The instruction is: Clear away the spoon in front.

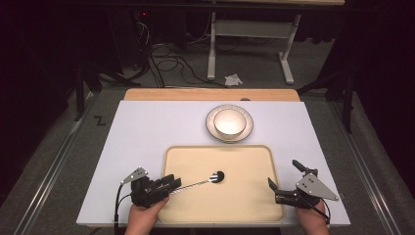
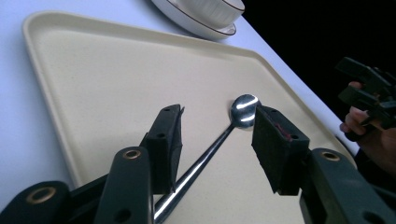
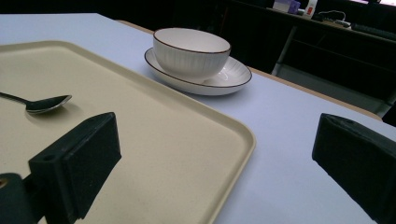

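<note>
A metal spoon lies on the cream tray, its bowl end toward the tray's middle. My left gripper rests over the tray's near-left part, open. In the left gripper view the spoon handle runs between the jaws, close to the left one, and the pads stand apart from it. My right gripper is at the tray's near-right edge, open wide with nothing between its jaws. In the right gripper view the spoon lies at the far left on the tray.
A white bowl sits on a white plate just beyond the tray's far edge. The bowl and plate are brown-rimmed. A white mat covers the table. Cables and a desk frame lie on the floor behind.
</note>
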The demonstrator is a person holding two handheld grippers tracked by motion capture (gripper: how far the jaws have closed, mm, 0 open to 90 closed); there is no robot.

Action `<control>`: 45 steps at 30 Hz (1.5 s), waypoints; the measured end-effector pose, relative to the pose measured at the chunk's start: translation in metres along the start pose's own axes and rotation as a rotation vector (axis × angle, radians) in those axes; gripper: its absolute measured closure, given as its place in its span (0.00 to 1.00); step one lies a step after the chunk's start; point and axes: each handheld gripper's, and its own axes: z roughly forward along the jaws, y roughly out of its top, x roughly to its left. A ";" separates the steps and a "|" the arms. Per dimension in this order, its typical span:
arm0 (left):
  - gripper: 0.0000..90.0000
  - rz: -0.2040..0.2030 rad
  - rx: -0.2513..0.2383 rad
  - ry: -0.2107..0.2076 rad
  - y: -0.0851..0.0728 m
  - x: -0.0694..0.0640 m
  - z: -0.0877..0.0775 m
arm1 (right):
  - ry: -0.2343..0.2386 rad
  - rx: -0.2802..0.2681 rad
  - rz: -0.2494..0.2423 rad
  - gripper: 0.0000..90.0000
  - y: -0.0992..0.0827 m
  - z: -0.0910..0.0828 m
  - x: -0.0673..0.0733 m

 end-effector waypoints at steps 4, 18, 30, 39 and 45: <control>0.57 0.041 0.016 0.030 0.001 -0.002 0.000 | 0.002 -0.002 -0.001 0.02 0.000 0.000 0.000; 1.00 0.249 0.203 0.218 0.005 -0.008 0.005 | 0.004 -0.001 -0.003 0.02 0.000 0.000 0.000; 1.00 0.380 0.363 0.311 0.000 -0.021 0.020 | 0.004 0.001 -0.002 0.02 0.000 0.000 0.000; 1.00 0.434 0.431 0.241 -0.012 -0.041 0.017 | 0.004 0.000 0.002 0.02 0.000 0.000 0.000; 1.00 0.420 0.446 0.182 -0.017 -0.049 0.019 | 0.004 0.000 0.007 0.02 0.000 -0.001 0.000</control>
